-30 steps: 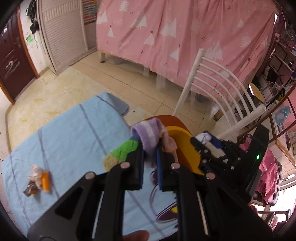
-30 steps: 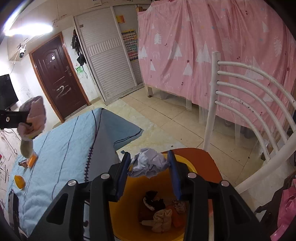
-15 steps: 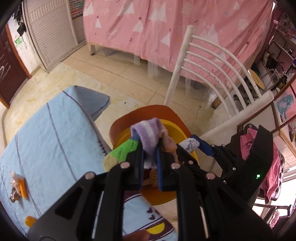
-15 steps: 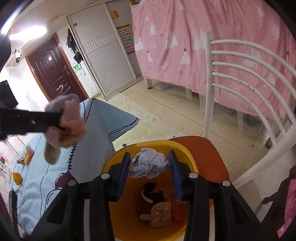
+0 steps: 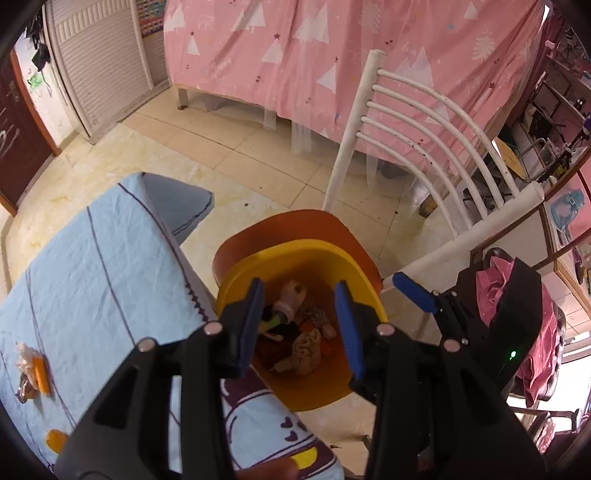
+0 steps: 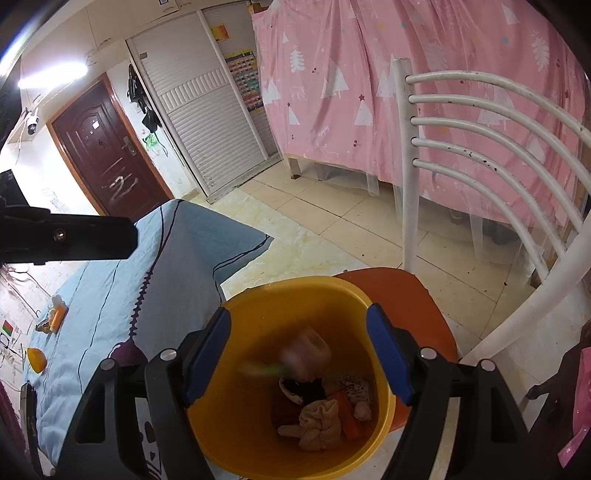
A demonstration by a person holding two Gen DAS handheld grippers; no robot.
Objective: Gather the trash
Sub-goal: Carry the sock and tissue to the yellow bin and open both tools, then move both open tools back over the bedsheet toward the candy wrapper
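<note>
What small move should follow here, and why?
Probably swing the left gripper back over the blue cloth toward the orange scrap: both grippers' jaws are opening with nothing between them above the yellow bin, and litter remains on the cloth.

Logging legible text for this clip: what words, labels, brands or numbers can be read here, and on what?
None can be read.
Colourful chart beside the wardrobe: print too small.
Orange sticker on the wardrobe: blurred.
White scrawl on the brown door: no legible word.

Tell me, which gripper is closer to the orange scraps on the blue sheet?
Left. The left gripper hangs beside the orange scraps; the right gripper is over the yellow bin, farther away.
</note>
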